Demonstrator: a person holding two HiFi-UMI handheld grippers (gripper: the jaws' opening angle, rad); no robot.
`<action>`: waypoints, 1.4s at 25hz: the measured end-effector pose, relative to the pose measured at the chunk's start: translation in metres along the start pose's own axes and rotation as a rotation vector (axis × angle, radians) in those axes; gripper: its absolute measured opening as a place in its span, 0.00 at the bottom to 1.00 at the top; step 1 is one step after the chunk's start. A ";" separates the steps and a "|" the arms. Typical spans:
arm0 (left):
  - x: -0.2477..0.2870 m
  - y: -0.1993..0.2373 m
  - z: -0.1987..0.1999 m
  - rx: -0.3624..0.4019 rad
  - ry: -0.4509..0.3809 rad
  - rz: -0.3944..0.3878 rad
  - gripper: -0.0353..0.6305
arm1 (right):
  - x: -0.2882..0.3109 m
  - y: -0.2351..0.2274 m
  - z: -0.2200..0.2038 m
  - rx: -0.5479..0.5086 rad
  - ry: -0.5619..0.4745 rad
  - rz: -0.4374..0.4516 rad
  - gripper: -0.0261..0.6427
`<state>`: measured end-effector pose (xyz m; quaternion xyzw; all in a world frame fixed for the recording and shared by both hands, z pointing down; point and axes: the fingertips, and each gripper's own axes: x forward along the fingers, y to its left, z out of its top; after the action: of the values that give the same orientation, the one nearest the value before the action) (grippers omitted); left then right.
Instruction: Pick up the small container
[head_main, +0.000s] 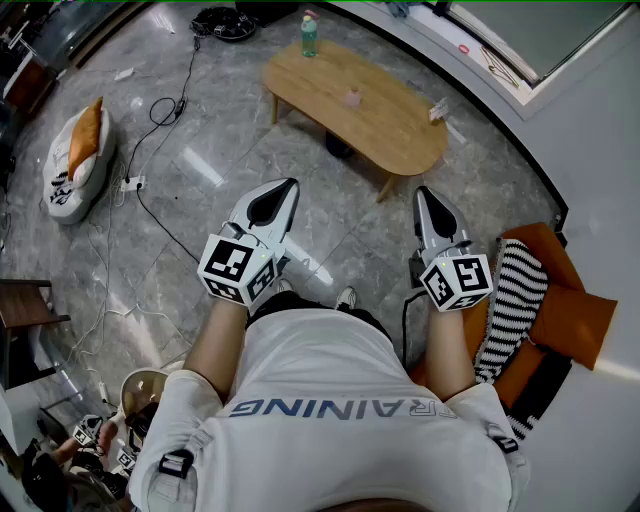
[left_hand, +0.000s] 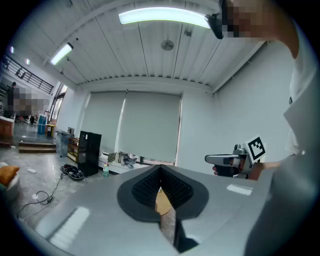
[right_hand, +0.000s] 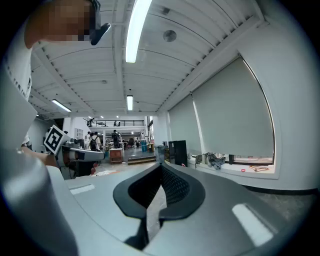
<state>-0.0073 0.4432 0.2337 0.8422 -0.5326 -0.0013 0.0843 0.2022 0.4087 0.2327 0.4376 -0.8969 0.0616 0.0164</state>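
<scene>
The left tongs (head_main: 289, 185) and right tongs (head_main: 428, 192) are hanging closed, empty. The small container (head_main: 352, 98) is sitting on the surface (head_main: 400, 135), well ahead of them.

Small, far or covered things
The small container (head_main: 352, 98) on the wooden table (head_main: 385, 130) is too small to tell its shape. The person's torso (head_main: 320, 400) hides most of the legs, and the picture edge cuts off the clutter (head_main: 90, 440) at lower left.

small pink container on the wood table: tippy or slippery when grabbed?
The small container looks tiny beside the bottle, so probably light and easily knocked over. It stands alone on the smooth table, so a nudge may slide it. Material too small to judge.
</scene>
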 end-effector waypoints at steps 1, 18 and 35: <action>-0.002 0.001 0.000 -0.002 0.001 -0.002 0.06 | 0.000 0.002 -0.001 0.002 0.002 -0.002 0.06; -0.015 0.033 -0.001 -0.031 0.008 -0.019 0.06 | 0.025 0.026 -0.003 0.031 0.000 -0.025 0.06; -0.029 0.118 -0.014 -0.077 0.038 -0.018 0.06 | 0.095 0.078 -0.015 0.066 0.018 0.007 0.06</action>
<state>-0.1248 0.4220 0.2619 0.8428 -0.5230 -0.0064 0.1267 0.0820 0.3836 0.2477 0.4343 -0.8957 0.0952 0.0095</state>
